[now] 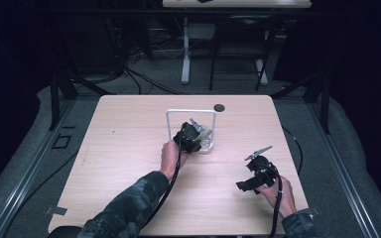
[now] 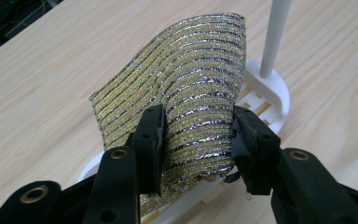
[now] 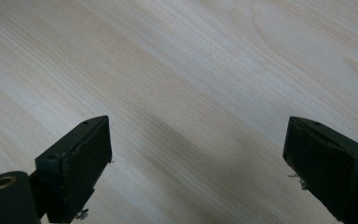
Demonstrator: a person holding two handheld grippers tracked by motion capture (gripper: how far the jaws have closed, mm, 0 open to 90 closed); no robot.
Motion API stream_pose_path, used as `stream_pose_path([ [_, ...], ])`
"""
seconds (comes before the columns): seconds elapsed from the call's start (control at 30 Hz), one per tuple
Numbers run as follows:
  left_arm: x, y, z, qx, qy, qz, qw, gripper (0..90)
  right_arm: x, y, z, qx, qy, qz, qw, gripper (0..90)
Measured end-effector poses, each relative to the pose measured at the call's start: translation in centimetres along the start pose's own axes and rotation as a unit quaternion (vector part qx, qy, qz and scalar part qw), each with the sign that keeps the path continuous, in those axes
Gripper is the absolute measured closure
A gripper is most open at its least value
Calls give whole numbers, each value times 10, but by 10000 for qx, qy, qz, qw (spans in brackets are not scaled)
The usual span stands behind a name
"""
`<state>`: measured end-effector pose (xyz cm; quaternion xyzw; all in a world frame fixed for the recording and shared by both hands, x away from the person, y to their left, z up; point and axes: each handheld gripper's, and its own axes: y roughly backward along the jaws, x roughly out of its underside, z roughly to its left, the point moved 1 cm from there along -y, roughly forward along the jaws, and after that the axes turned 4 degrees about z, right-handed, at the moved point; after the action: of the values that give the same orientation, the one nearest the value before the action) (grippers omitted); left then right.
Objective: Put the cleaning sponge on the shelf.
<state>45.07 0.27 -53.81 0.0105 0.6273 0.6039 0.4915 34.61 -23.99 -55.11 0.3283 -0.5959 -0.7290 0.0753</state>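
The left gripper (image 2: pixel 198 140) pinches the gold and silver striped woven cloth (image 2: pixel 186 93) between its jaws, just over the white slatted rack with an arched frame (image 2: pixel 275 88). Setting the cloth on the rack seems in hand; next comes gentle lowering and release. The right gripper (image 3: pixel 198 158) rests spread, empty, over the pale wooden table (image 3: pixel 191 70).

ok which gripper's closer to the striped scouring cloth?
Left. The left gripper is clamped on the striped scouring cloth at the white rack; the right gripper sits open over bare table, off to the rack's right.
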Motion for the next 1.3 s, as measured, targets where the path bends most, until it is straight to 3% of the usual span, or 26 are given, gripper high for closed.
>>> stream_pose_path([
  [0.37, -1, -6, -1, -26, 3, 24, 10000, 547, 0, -1, 0, 1, 12, -13, 10000, 73],
  [0.73, 2, -12, -7, 201, -52, 222, 9995, 459, 0, 0, 0, 5, 34, 25, 10000, 75],
  [0.97, 4, -14, -8, 311, -10, 317, 9990, 305, 0, -1, 0, -15, 22, 10, 10000, 75],
  [1.3, 3, -10, -8, 347, -4, 274, 9990, 228, 0, 0, 0, -29, 42, 28, 10000, 75],
])
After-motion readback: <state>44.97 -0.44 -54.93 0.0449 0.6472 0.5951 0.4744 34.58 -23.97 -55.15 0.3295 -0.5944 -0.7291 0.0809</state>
